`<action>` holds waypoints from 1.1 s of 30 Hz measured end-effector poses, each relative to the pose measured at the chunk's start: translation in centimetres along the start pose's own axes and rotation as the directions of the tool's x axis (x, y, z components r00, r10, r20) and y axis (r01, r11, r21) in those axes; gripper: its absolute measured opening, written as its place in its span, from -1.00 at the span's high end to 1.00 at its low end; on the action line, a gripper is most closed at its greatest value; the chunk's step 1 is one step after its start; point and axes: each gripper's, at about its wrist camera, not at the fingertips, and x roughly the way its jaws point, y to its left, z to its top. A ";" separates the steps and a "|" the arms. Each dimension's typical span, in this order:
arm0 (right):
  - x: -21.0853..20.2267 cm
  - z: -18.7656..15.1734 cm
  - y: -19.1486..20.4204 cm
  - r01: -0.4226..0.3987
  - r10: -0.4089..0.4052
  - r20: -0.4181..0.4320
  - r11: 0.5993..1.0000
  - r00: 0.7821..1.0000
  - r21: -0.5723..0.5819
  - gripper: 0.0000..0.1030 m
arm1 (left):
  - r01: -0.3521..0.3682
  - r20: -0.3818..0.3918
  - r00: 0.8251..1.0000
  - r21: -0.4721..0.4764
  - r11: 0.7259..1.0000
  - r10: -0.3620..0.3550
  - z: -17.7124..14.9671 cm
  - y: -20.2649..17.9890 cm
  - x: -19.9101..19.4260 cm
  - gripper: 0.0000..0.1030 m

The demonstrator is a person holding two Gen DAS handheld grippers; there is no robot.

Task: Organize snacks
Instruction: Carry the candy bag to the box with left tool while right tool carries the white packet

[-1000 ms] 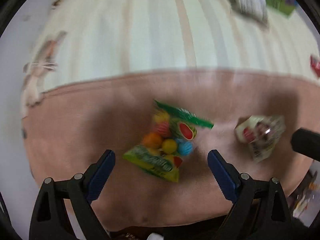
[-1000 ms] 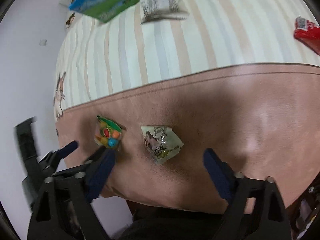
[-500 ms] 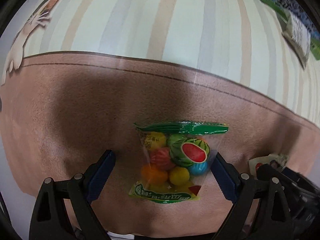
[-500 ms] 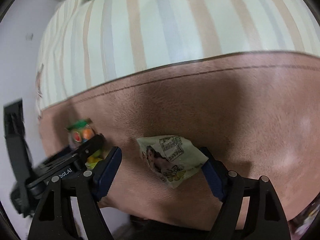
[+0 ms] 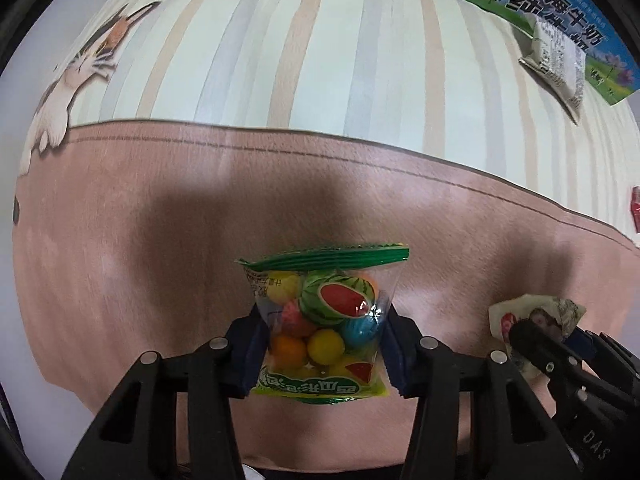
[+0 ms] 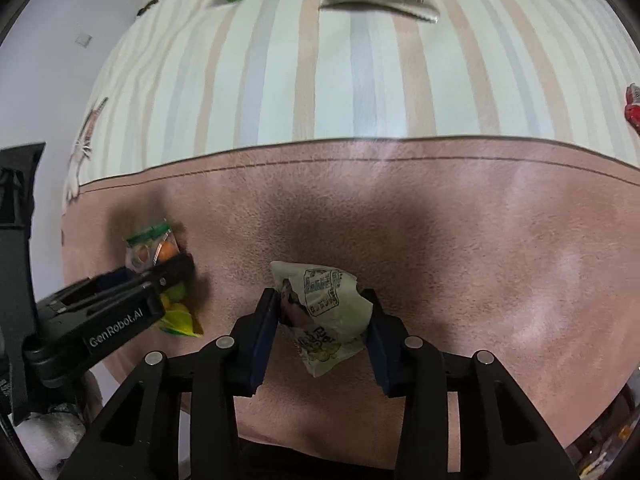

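At the far left of both views a white wall [image 6: 60, 8] meets the edge of a bed-like surface covered by a blanket [image 5: 320, 208]. A cartoon cat [image 5: 76, 80] is printed on the blanket's left margin, its paws hanging over the seam. The far half of the blanket is cream with beige and pale blue-grey stripes; the near half is a plain pinkish-brown plush band, split from the stripes by a dark stitched line and dimmed by soft shadows under the tools.

On the brown band, the left gripper [image 5: 320, 354] points straight down, its 2 blue pads clamped on the sides of a clear candy bag [image 5: 322, 332] with a green top seal, filled with coloured balls and a watermelon print. The bag rests on the plush.

To its right, near but apart, the right gripper [image 6: 322, 330] has its pads pressed together on a crumpled pale green snack packet [image 6: 326, 312], also lying on the brown band.

Farther back on the stripes, a blue and green milk carton [image 5: 560, 12] lies flat with a grey-white printed pouch [image 5: 560, 60] on it. At the far right edge a red wrapper [image 6: 633, 108] is only partly in view.
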 end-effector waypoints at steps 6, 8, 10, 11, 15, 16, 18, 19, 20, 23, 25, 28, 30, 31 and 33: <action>-2.4 0.4 -2.0 -0.035 0.034 0.020 0.999 0.999 0.016 0.17 | 0.046 0.014 0.999 -0.009 0.999 -0.046 -0.6 -1.0 -2.7 0.10; -3.6 0.7 -2.6 -0.063 0.062 0.035 0.997 0.997 0.034 0.17 | 0.064 0.033 0.997 -0.002 0.998 -0.064 -0.1 -1.3 -4.0 0.10; -5.0 1.1 -3.0 -0.079 0.077 0.057 0.996 0.995 0.034 0.17 | 0.084 0.058 0.995 0.008 0.996 -0.084 0.4 -1.9 -5.7 0.10; -6.0 1.4 -3.2 -0.090 0.087 0.074 0.995 0.993 0.036 0.17 | 0.100 0.073 0.992 0.014 0.995 -0.101 0.8 -2.4 -6.7 0.10; -9.7 3.0 -3.8 -0.122 0.116 0.129 0.992 0.985 0.034 0.17 | 0.138 0.134 0.980 0.055 0.989 -0.144 2.6 -4.0 -10.5 0.10; -10.8 3.7 -4.1 -0.131 0.124 0.147 0.991 0.981 0.036 0.17 | 0.148 0.147 0.977 0.068 0.987 -0.156 3.1 -4.2 -11.1 0.10; -12.9 4.9 -4.3 -0.144 0.136 0.181 0.989 0.974 0.034 0.17 | 0.170 0.169 0.968 0.094 0.981 -0.184 4.8 -4.7 -12.8 0.10; -14.0 5.6 -4.4 -0.151 0.141 0.203 0.988 0.969 0.034 0.17 | 0.183 0.185 0.962 0.112 0.977 -0.201 6.5 -4.2 -13.4 0.10; -15.3 6.4 -4.6 -0.160 0.149 0.224 0.987 0.963 0.032 0.17 | 0.189 0.194 0.958 0.125 0.974 -0.211 7.3 -4.7 -14.2 0.10; -17.7 8.8 -4.0 -0.163 0.151 0.275 0.986 0.950 0.023 0.17 | 0.219 0.208 0.946 0.155 0.963 -0.248 11.9 -5.6 -16.0 0.10; -19.6 10.7 -4.3 -0.159 0.144 0.311 0.987 0.939 0.021 0.17 | 0.236 0.215 0.939 0.169 0.957 -0.269 14.4 -6.9 -16.7 0.10; -22.1 13.7 -5.2 -0.150 0.132 0.355 0.988 0.925 0.024 0.17 | 0.229 0.241 0.931 0.193 0.954 -0.273 17.3 -9.0 -18.5 0.10; -23.4 15.9 -5.8 -0.138 0.116 0.381 0.990 0.917 0.029 0.17 | 0.223 0.250 0.930 0.202 0.954 -0.270 20.0 -10.4 -18.8 0.10; -23.9 17.0 -6.3 -0.130 0.106 0.392 0.991 0.914 0.035 0.17 | 0.215 0.257 0.929 0.205 0.955 -0.265 20.9 -10.8 -19.0 0.10; -24.4 19.4 -7.3 -0.118 0.088 0.400 0.992 0.912 0.051 0.17 | 0.199 0.256 0.934 0.206 0.958 -0.249 23.4 -11.5 -19.1 0.10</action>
